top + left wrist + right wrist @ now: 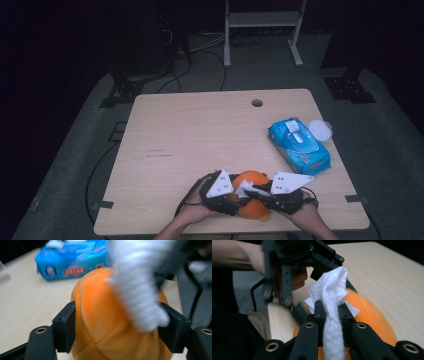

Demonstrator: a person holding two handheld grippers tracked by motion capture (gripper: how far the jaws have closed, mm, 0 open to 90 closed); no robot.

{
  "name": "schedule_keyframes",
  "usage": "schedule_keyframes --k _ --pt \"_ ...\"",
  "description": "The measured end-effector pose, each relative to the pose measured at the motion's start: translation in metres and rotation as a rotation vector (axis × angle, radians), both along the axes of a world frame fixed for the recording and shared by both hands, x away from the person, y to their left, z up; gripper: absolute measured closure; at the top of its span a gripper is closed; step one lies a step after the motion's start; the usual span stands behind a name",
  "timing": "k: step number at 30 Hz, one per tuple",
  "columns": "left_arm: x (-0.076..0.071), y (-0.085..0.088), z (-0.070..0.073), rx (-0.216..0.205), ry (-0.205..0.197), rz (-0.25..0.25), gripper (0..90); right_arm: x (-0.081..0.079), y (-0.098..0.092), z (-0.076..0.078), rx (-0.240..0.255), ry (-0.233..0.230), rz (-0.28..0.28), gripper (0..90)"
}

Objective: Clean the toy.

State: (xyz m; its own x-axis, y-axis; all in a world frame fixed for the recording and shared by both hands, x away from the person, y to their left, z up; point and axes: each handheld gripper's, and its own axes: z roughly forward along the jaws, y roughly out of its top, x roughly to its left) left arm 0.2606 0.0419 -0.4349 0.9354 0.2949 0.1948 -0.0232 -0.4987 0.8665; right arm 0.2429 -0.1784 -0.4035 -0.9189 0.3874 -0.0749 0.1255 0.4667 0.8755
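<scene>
Wiping the orange plush at the near table edge

The left gripper [117, 322] clasped the orange plush [105, 322] between its jaws, one pad on each side, at the near edge of the table [200, 135]. The right gripper [331, 312] was clenched on a white wipe [332, 315], which lay against the plush's top. A blue wipe pack [299, 145] sat well apart toward the right edge.

Blue wipes pack [75, 258]: red banner label and round dark-blue logo, lettering too blurred to read. No other text legible.
</scene>
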Motion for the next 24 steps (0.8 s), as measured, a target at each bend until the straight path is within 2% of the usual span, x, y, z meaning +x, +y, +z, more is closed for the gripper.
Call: schedule_keyframes --k 1,3,4,6,7,8,9,10,11,13,14,16,17,19,21,24 --pt "-0.004 -0.001 -0.001 0.009 -0.038 -0.017 28.1 0.0 0.0 0.002 0.004 -0.01 -0.004 80.7" --pt "-0.006 0.001 -0.002 0.017 -0.058 -0.036 29.1 0.005 -0.008 0.006 0.027 -0.021 -0.046 80.7" --pt "-0.006 0.001 -0.002 0.022 -0.063 -0.04 29.1 0.008 -0.014 0.006 0.027 -0.018 -0.069 80.6" --pt "-0.006 0.002 -0.001 0.013 -0.045 -0.039 27.2 0.014 -0.028 0.002 0.013 -0.004 -0.114 80.6" --pt "-0.004 0.002 0.001 0.01 -0.008 -0.032 24.3 0.015 -0.032 0.0 0.008 0.002 -0.125 80.7" --pt "-0.002 0.002 0.002 0.0 0.035 -0.025 17.1 0.014 -0.038 -0.003 -0.004 0.009 -0.132 80.7" --pt "0.003 0.001 0.005 -0.017 0.105 -0.009 12.8 0.013 -0.04 -0.005 -0.01 0.009 -0.131 80.7" --pt "0.006 0.001 0.006 -0.027 0.142 -0.001 9.1 0.011 -0.041 -0.006 -0.019 0.012 -0.124 80.9" --pt "0.01 0.001 0.007 -0.044 0.196 0.013 8.3 0.01 -0.04 -0.006 -0.02 0.014 -0.117 80.8" --pt "0.013 0.0 0.005 -0.042 0.227 0.025 7.4 0.007 -0.035 -0.004 -0.007 0.022 -0.079 80.8" --pt "0.011 -0.001 0.003 -0.045 0.196 0.023 13.3 0.005 -0.029 -0.002 -0.003 0.018 -0.055 80.8" --pt "0.005 -0.003 0.002 -0.025 0.12 0.005 21.8 0.002 -0.018 0.0 0.005 0.023 -0.013 80.8" --pt "0.001 -0.005 0.002 -0.01 0.08 0.0 23.4 0.001 -0.014 0.001 -0.001 0.01 -0.009 80.8" --pt "-0.003 -0.006 0.003 0.013 0.03 -0.015 25.4 0.0 -0.008 0.004 -0.013 -0.013 -0.02 80.8" --pt "-0.005 -0.004 0.003 0.017 0.017 -0.031 27.0 0.005 -0.013 0.006 0.011 -0.018 -0.055 80.9" --pt "-0.006 0.0 0.002 0.019 0.021 -0.047 26.9 0.014 -0.029 0.002 -0.002 -0.01 -0.115 80.8"
